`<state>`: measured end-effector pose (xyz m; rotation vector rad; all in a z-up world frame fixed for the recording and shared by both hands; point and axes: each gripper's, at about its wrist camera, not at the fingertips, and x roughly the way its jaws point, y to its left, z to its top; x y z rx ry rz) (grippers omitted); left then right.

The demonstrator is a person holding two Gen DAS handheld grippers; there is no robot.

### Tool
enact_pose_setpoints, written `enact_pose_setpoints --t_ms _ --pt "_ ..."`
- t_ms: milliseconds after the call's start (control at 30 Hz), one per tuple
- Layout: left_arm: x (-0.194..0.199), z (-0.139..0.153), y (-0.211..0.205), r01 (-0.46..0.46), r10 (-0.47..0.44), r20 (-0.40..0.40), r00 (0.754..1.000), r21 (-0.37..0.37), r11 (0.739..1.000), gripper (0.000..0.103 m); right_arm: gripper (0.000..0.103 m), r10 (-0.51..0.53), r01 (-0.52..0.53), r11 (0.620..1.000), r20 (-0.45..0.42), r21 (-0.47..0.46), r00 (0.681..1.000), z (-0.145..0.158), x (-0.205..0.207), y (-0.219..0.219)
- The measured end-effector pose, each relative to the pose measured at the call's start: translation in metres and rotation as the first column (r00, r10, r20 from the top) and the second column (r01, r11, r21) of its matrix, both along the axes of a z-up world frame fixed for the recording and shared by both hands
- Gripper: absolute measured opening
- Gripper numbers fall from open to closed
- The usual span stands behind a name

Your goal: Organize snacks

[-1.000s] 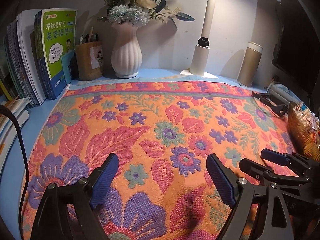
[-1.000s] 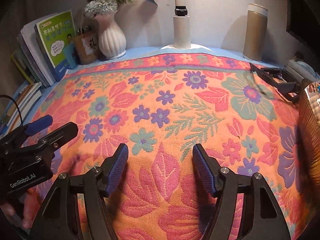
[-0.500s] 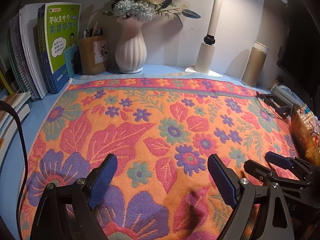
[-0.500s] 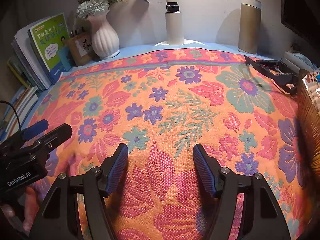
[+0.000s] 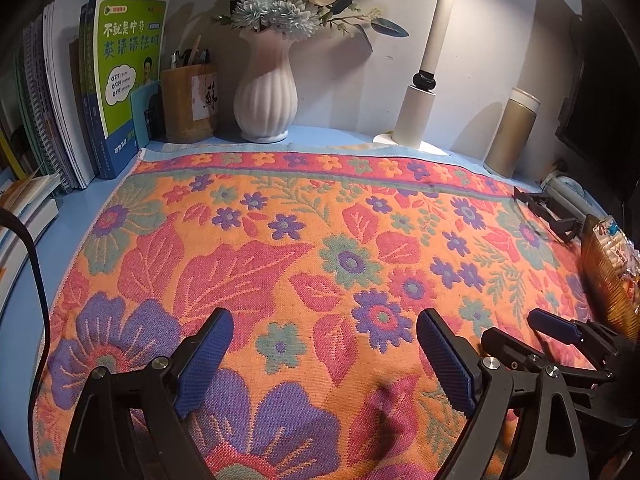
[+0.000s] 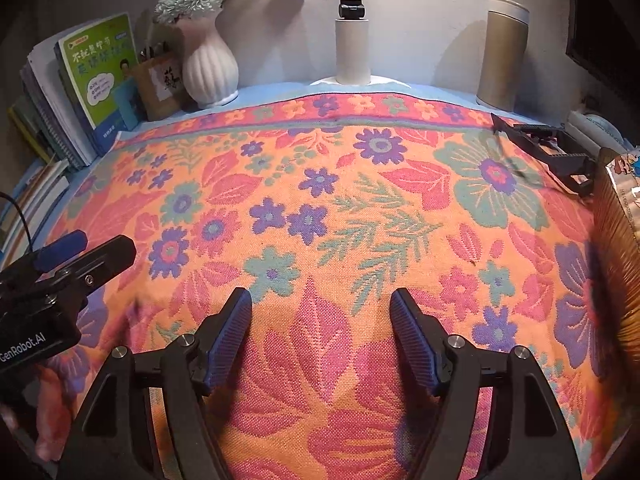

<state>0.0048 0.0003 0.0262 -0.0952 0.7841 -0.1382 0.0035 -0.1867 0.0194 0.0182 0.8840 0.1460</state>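
While both hover over the cloth (image 5: pixel 280 240), left gripper (image 5: pixel 325 350) gapes wide, right gripper (image 6: pixel 321 338) is opening, both empty; snack basket (image 6: pixel 618 248) sits right.

Right gripper (image 6: pixel 321 332) is hanging over a loud floral cloth (image 6: pixel 320 208), jaws opening up with nothing but fabric between the blue pads (image 6: pixel 228 338). The left gripper (image 6: pixel 76 248) pokes in from the left edge, just above the cloth. Along the back wall there's a stack of books (image 6: pixel 80 92), a white ribbed vase (image 6: pixel 210 68) with flowers, a white lamp base (image 6: pixel 352 52) and a gold canister (image 6: pixel 502 56). A basket (image 6: pixel 618 248) with snack packets (image 6: pixel 626 176) sits at the right edge, black stand (image 6: pixel 552 152) right behind it.
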Motion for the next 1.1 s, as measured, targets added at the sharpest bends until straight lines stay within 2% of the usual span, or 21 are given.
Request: enact_pose_setpoints --t_ms 1100 --pt "-0.0013 -0.0047 -0.0021 0.004 -0.004 -0.014 1.0 -0.01 1.0 0.091 0.078 0.001 -0.001 1.0 -0.005 -0.012 1.0 -0.0016 0.0006 0.0011"
